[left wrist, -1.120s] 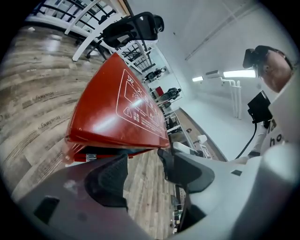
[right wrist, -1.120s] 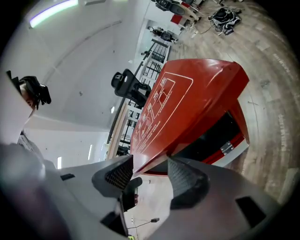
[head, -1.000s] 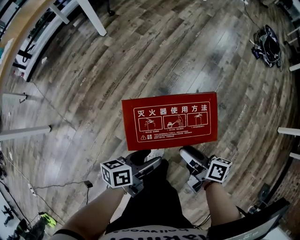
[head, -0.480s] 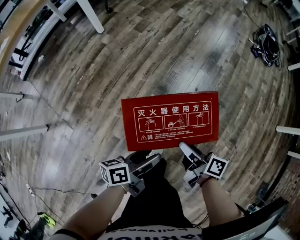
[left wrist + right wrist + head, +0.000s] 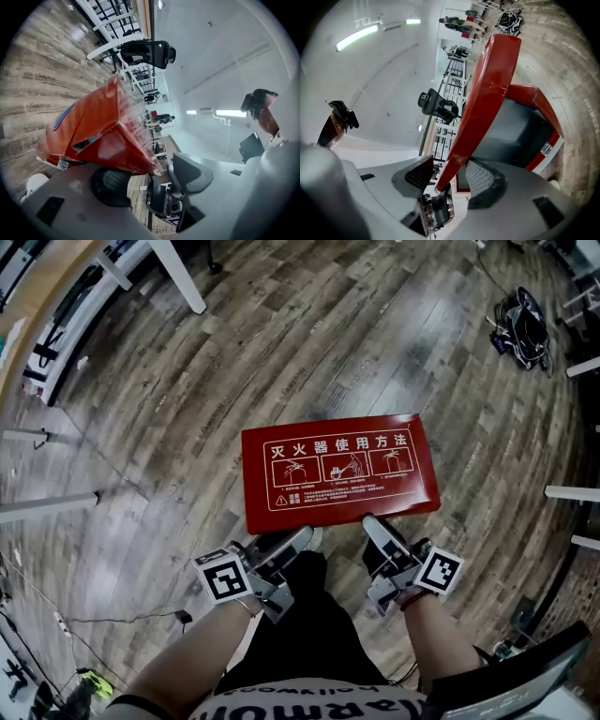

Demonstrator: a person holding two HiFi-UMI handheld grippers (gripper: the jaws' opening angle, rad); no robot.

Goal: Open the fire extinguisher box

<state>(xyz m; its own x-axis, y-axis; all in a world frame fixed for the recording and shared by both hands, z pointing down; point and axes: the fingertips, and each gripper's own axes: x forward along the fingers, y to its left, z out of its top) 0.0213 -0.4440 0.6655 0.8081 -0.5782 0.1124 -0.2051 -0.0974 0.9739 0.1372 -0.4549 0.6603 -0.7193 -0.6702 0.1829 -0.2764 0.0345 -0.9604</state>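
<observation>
- Head view: the red lid (image 5: 337, 470) of the fire extinguisher box faces the camera above the wooden floor (image 5: 281, 352). The left tongs (image 5: 281, 547) and right tongs (image 5: 375, 532) are both tucked under its near edge. The step in hand looks like swinging the lid up about its far side. It probably goes best if both sides rise evenly, so the lid does not twist. The box body is wholly hidden under the lid here, and the tips of both tongs vanish beneath the edge.
- Left gripper view: the left tongs (image 5: 152, 183) stand open and grip nothing. A corner of the lid (image 5: 93, 126) rests on the dark pad (image 5: 110, 187) of one jaw, and the other jaw stands clear of it. Since the lid is only propped, that pad should sit well under the edge, or the jaws should close, or the lid may slide off. The lid's far edge is smeared, and the box body does not show.
- Right gripper view: the right tongs (image 5: 447, 180) are also open. The lid's edge (image 5: 487, 93) runs down between the jaws and lies against the meshed pad (image 5: 483, 180), with a gap to the other jaw. The box (image 5: 534, 105) sits on the floor, partly open. Its inside is dark, so the contents cannot be made out. A small metal fitting (image 5: 546, 149) shows on the rim; whether it is a hinge or a latch cannot be told.
</observation>
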